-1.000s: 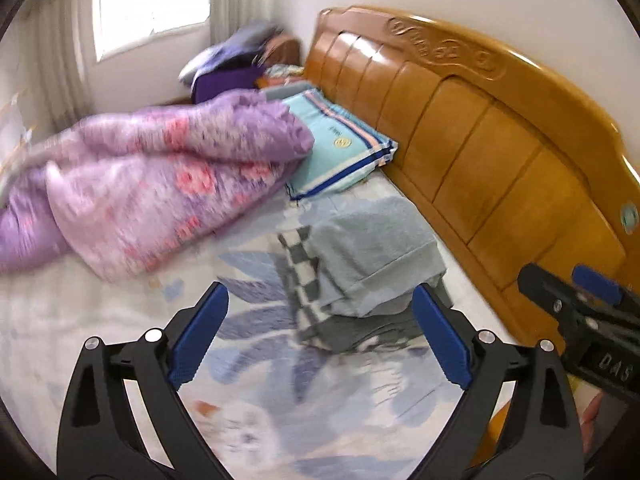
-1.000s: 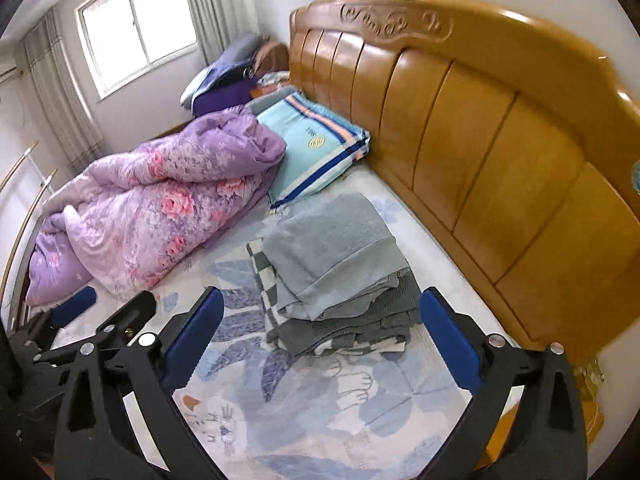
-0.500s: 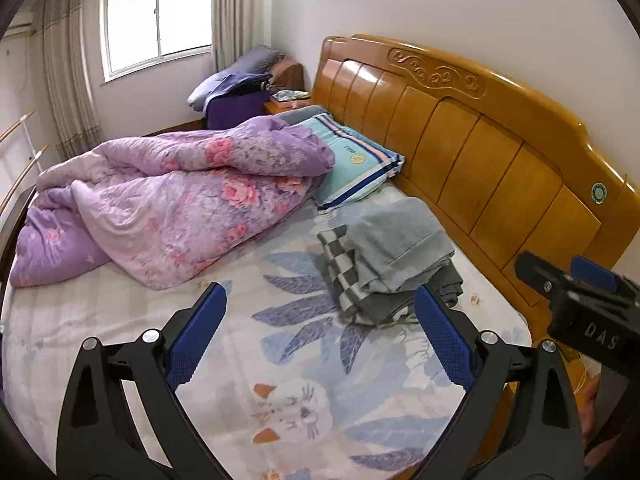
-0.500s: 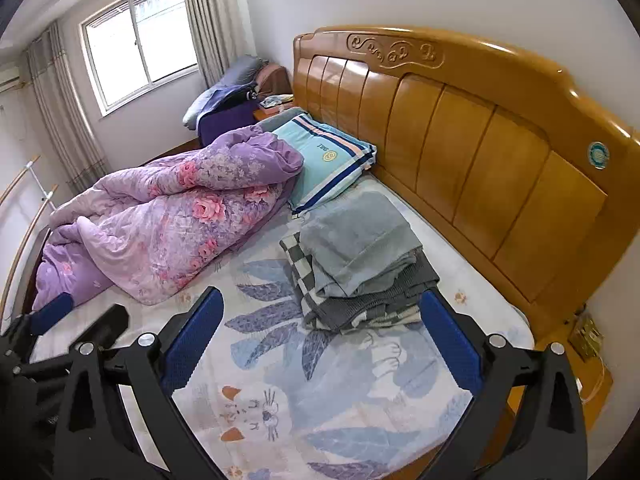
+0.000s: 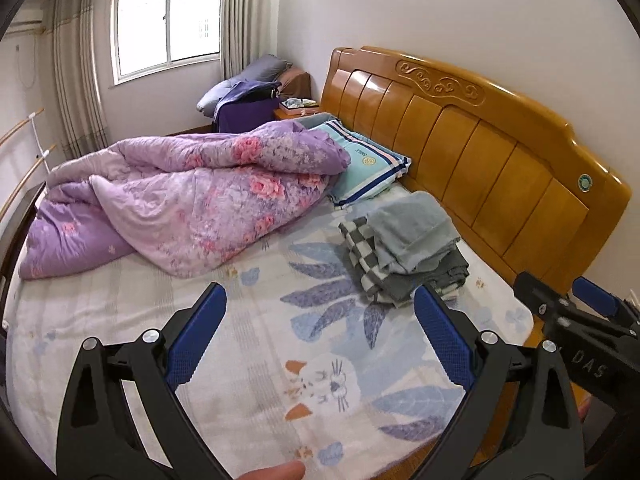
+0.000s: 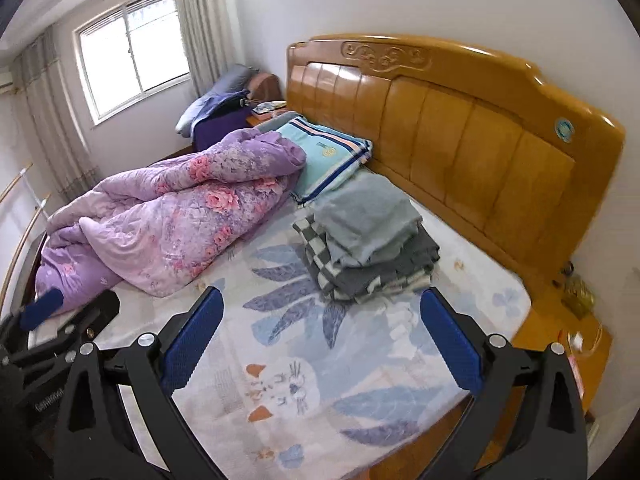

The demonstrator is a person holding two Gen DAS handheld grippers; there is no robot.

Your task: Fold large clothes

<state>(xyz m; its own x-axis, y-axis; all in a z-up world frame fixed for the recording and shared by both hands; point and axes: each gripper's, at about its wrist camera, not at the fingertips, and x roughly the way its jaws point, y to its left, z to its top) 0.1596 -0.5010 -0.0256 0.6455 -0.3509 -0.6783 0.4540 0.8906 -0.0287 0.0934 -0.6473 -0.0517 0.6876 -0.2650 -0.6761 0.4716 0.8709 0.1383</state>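
The stack of folded clothes (image 6: pixel 366 236) is lying beside the headboard (image 6: pixel 460 152), ahead of both grippers. The left gripper (image 5: pixel 320 336) and right gripper (image 6: pixel 318 338) are hanging wide apart, empty. The right one is sitting nearer the stack, whose long axis is running along the headboard.

My left wrist camera looks out between its claw (image 5: pixel 320 328) across the bed (image 5: pixel 248 320) toward the headboard (image 5: pixel 500 184), from well back. My right wrist camera sits beside it, facing the same way. Both share the folded clothes stack (image 5: pixel 404 252) (image 6: pixel 368 248), purple quilt (image 5: pixel 192 200) (image 6: pixel 176 216) and window (image 5: pixel 168 16).
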